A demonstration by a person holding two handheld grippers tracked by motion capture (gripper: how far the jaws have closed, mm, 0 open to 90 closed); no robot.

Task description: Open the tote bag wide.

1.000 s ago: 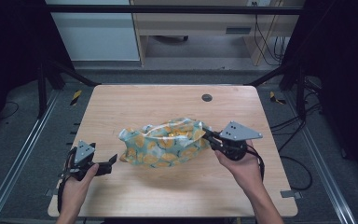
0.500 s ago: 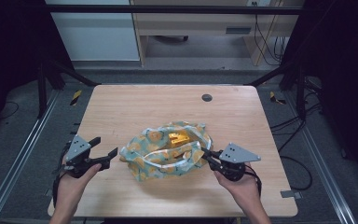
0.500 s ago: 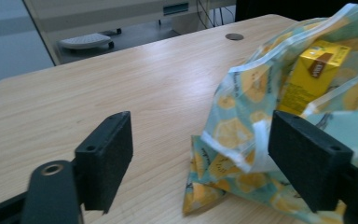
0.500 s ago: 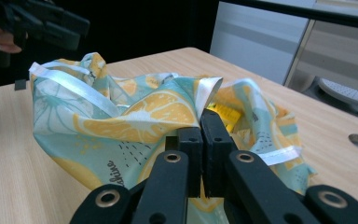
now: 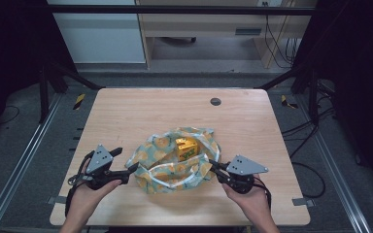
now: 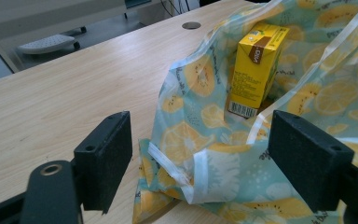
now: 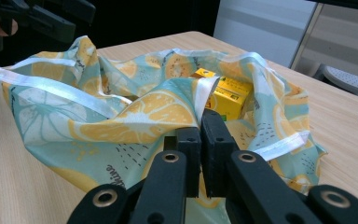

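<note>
While looking down from the high view, found a thin, soft plastic bag (image 5: 175, 167) printed with orange and lemon slices on pale green, edged with a white band, slumped on the near middle of the light wooden bench (image 5: 141, 111). Saw its mouth spread wide and facing up, with a small yellow cardboard drink carton (image 5: 187, 147) standing inside, toward the far side. Found the left gripper (image 5: 125, 160) at the bag's left end, held in the left hand (image 5: 90, 191), and the right gripper (image 5: 212, 165) at its right end, held in the right hand (image 5: 247, 199). Along the left gripper (image 6: 205, 158), saw both black jaws standing well apart, with the bag's (image 6: 200, 116) white-banded rim lying between them and neither pad pressing on it; noted that these jaws had just been closing a little. Beyond that rim, saw the carton (image 6: 256, 65) upright within the bag, barcode low on its near face. Along the right gripper (image 7: 200, 140), found the jaws closed tight, pinching a fold of the bag (image 7: 121, 116) at its white band, with the carton (image 7: 226, 95) just behind. Spotted the left gripper (image 7: 51, 18) across the bag, at the upper left of that view. Noted a small round dark hole (image 5: 215, 101) in the bench, well beyond the bag.
</note>
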